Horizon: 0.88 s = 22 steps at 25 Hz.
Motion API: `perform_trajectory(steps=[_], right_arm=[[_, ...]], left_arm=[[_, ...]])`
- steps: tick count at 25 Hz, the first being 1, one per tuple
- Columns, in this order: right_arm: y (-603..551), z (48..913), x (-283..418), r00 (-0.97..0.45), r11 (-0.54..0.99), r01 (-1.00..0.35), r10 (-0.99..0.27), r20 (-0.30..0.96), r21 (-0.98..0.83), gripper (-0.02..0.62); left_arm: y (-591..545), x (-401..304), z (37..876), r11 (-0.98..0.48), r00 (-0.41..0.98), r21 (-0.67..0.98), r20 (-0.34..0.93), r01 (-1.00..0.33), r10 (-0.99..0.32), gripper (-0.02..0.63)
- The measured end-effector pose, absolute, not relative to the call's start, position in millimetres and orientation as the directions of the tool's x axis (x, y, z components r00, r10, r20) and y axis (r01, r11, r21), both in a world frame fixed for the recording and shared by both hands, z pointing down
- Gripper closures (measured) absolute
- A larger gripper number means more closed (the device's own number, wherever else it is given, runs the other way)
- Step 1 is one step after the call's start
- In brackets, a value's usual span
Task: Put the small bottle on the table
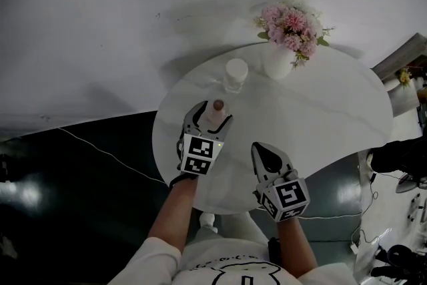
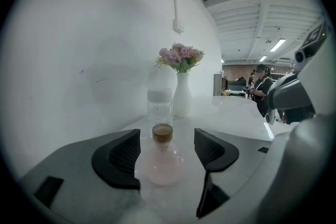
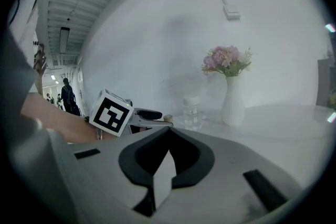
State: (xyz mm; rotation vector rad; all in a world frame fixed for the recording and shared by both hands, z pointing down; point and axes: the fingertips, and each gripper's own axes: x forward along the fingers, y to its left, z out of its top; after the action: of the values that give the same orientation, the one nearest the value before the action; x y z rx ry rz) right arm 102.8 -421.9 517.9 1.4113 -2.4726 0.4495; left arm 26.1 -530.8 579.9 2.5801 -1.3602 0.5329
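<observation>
Jaws of my left gripper (image 1: 212, 118) stand wide apart around the small bottle (image 2: 161, 165), with the ribbed black pads clear of the glass on both sides. I judge it set down: it stands upright on the round table (image 1: 320, 117), nearer me than the vase (image 1: 279, 62) and to its left. It is a bulbous flask of clear glass, pinkish inside, stopped with a cork. A clear jar (image 1: 235, 73) with a white lid stands just left of the vase, beyond the bottle. The vase is smooth, white and narrow-necked, and holds pink flowers (image 1: 291, 27). The tabletop is glossy white. My right gripper (image 3: 169, 136), nearer me than the vase, has its jaws together on nothing. I'd say it is idle because this job needs one hand.
</observation>
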Motion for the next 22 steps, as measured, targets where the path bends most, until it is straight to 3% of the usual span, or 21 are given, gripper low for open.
perform_trajectory(steps=[22], right_arm=[[-325,407,77,-0.427,0.434,-0.901,-0.885,0.187,0.000,0.604]], left_arm=[[-417,-46,451,-0.539,0.512,-0.115,0.200,-0.834,-0.835,0.276]])
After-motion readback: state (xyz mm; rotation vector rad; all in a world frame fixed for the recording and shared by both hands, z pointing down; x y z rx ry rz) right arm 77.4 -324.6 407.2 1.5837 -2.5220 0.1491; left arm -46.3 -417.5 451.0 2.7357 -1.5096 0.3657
